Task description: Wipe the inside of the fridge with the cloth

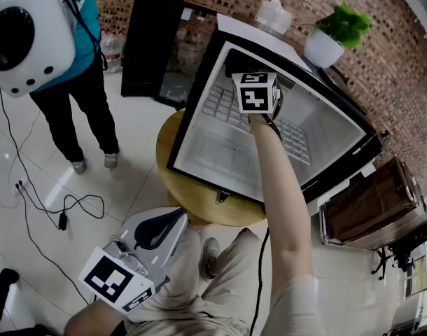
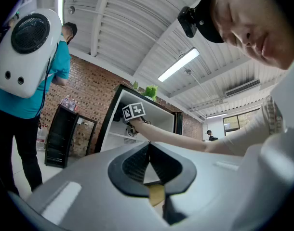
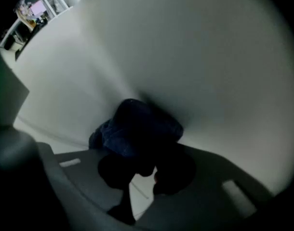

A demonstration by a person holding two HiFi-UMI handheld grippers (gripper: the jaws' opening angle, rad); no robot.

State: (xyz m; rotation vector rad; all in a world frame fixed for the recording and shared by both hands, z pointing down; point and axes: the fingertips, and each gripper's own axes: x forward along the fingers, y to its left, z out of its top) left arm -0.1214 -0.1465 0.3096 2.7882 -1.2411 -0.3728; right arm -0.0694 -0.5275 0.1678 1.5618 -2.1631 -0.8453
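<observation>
Right tongs [image 3: 146, 171] closing tight on dark blue cloth [image 3: 137, 129], pressing it against fridge [image 1: 206, 152] inner wall, left tongs [image 2: 148, 163] hanging closed and empty at 7 o'clock, person [image 1: 73, 82] standing at 10 o'clock, potted plant [image 1: 336, 33] sitting at 1 o'clock

No readable text, label, number. Only square marker patterns on right gripper cube [image 1: 255, 93], left gripper cube [image 1: 115, 280].

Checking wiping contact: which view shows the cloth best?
The right gripper view: the dark blue cloth bunched in the right hand-held gripper against the white fridge wall. Other views show only that gripper, not the cloth.
</observation>
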